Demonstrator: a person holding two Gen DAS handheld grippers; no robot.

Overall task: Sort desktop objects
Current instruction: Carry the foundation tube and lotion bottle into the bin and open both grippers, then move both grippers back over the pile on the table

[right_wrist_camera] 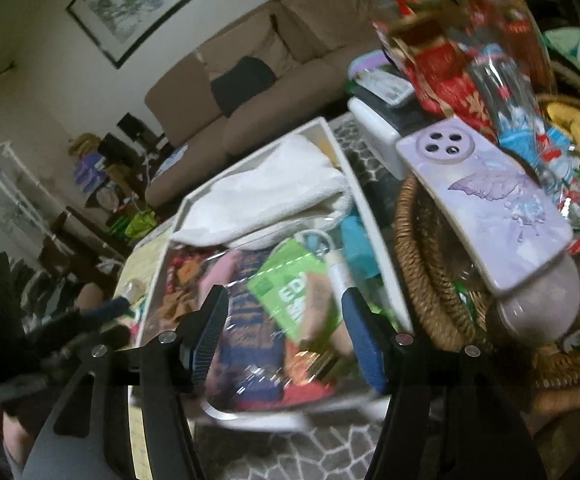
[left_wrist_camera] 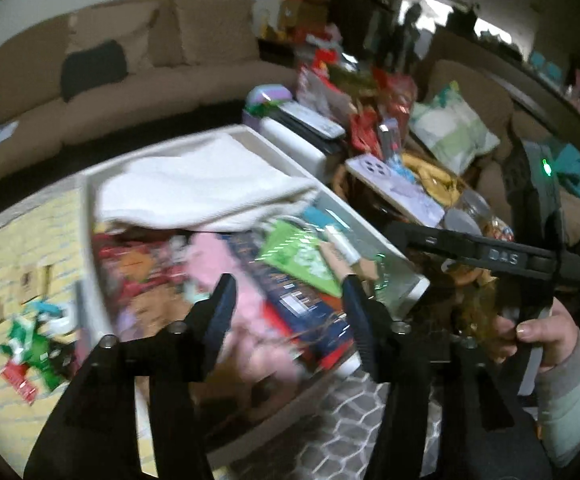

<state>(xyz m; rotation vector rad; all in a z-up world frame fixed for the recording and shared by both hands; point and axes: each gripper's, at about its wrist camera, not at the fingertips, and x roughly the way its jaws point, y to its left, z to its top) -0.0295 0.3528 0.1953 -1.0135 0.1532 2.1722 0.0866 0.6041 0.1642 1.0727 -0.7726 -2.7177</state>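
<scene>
A: Well, where did the sorting stand?

B: Both grippers hung over the white bin [right_wrist_camera: 341,160], crammed already. The left gripper [left_wrist_camera: 288,308] gaped wide, empty, above something soft and pink [left_wrist_camera: 226,264]; the right gripper [right_wrist_camera: 284,320] was equally spread over a glossy green packet [right_wrist_camera: 290,292] at the bin's near end.

A: How best to add anything?

B: I'd guess: lay it flat beside the folded white towel [left_wrist_camera: 194,184] at the far end. The phone case [right_wrist_camera: 489,204] on the wicker basket [right_wrist_camera: 421,280] rim looked smooth and slippery.
</scene>
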